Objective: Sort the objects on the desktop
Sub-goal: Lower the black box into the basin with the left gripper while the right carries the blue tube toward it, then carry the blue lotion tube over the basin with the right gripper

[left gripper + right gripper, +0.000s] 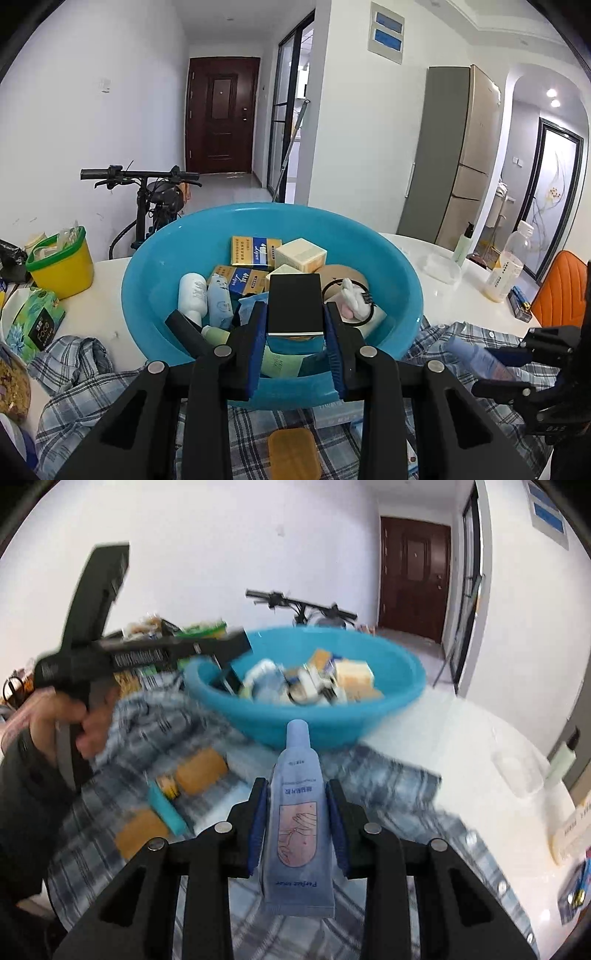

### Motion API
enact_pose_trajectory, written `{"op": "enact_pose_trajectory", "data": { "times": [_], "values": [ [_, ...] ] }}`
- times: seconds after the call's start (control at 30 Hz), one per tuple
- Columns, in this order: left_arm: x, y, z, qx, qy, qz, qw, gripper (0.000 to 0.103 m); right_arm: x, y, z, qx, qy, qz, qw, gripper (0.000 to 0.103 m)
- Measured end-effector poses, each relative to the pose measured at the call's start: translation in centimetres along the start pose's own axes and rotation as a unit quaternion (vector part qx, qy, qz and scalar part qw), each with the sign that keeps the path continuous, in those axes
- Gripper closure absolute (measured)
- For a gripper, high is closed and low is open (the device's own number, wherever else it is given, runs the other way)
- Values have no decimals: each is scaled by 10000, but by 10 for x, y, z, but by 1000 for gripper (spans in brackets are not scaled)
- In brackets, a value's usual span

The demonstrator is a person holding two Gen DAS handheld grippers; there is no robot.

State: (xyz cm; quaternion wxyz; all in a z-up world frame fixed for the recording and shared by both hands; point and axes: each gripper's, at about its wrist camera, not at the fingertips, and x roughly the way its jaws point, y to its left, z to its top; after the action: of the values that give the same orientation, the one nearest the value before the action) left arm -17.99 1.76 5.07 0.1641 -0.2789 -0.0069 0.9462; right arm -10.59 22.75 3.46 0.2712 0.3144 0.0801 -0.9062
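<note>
On the far left of the table (pixel 413 254) stands a yellow tub (pixel 62 267) with a green rim, a green tissue pack (pixel 35 321) lying nearer to you beside it. A plaid shirt (pixel 92 387) is spread over the near side of the table. At centre sits the blue basin (pixel 155 280), loaded with small boxes, bottles and a hair tie. Your left gripper (pixel 295 321) hangs over the basin's near rim, its fingers closed firmly on a black flat box (pixel 294 304) — the box stands upright between the pads, above the basin's contents. An orange pouch (pixel 293 454) lies on the shirt below that gripper. To the right, your right gripper (pixel 297 812) is clamped on a pale blue tube (pixel 297 830), cap pointing toward the basin — tube clear of the shirt. Motion blur smears that view.
</note>
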Motion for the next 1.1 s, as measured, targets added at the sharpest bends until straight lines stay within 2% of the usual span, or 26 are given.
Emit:
{"op": "enact_pose_trajectory", "data": {
  "times": [0.2,0.57,0.8,1.1],
  "values": [
    [2,2,-1,-23,14,32,10000,71,9,6,40,14,-329,163,9993,73],
    [1,14,1,-191,-65,152,9997,71,41,-8,108,170,-762,151,9968,73],
    [4,13,0,-145,-30,195,9997,71,67,-9,113,181,-663,205,9974,73],
    [5,12,-1,-138,-34,207,9997,71,68,-7,106,133,-664,133,9976,73]
  ]
}}
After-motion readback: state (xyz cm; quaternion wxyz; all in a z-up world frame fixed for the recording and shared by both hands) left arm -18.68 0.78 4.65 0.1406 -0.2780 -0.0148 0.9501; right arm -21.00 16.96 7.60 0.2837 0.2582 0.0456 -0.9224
